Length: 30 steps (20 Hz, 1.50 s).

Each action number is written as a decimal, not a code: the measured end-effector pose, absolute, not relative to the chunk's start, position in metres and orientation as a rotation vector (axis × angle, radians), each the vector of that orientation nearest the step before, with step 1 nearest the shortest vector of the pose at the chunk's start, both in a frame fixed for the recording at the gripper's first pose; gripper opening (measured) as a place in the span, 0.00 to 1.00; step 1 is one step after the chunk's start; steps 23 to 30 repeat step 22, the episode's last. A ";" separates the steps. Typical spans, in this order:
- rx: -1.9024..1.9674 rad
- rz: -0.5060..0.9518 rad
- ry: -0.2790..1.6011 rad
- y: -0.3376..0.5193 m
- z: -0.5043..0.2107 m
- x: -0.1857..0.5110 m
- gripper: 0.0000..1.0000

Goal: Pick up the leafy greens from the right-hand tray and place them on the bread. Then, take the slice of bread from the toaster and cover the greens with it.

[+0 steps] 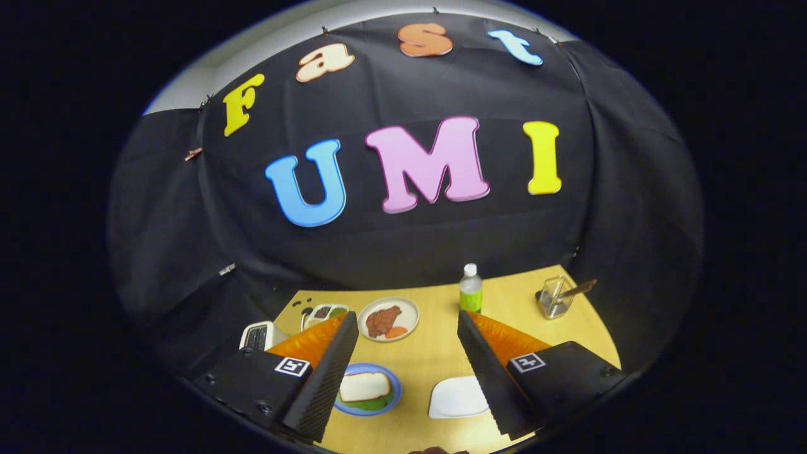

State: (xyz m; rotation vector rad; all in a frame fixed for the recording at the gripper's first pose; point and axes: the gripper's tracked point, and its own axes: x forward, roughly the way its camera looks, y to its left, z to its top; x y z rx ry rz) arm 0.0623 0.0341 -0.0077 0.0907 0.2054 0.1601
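I hold my tool (408, 369) high above the counter (435, 353), its fingers spread wide apart with nothing between them. Below, by the left finger, the blue plate (392, 378) carries a slice of bread (364, 386) lying flat with the leafy greens (372, 405) showing as a green fringe under its near edge, so by my reading the greens are covered and the work looks finished. The white tray (455, 398) by the right finger is bare. The toaster (257, 336) sits beyond the left finger, partly hidden; I cannot tell whether a slice is in its slot. Further off are a plate of meat (388, 319), a green bottle (470, 291) and a clear holder (555, 299). What matters now, I judge, is drawing away straight and clean, keeping the fingers off the top slice so it sits square.
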 end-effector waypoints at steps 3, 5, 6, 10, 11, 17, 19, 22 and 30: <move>0.056 0.118 0.101 -0.002 0.045 0.041 0.99; 0.055 0.077 0.007 -0.024 0.071 0.032 0.99; 0.045 0.048 -0.037 -0.036 0.076 0.029 0.99; 0.011 -0.024 -0.096 -0.073 0.058 0.006 0.98; 0.014 -0.022 -0.084 -0.076 0.046 0.003 0.98; 0.059 0.029 0.043 -0.087 -0.015 0.005 0.99; 0.064 0.055 0.054 -0.083 -0.018 0.009 0.99; 0.032 0.090 0.059 -0.076 -0.018 0.017 0.99; 0.032 0.090 0.059 -0.076 -0.018 0.017 0.99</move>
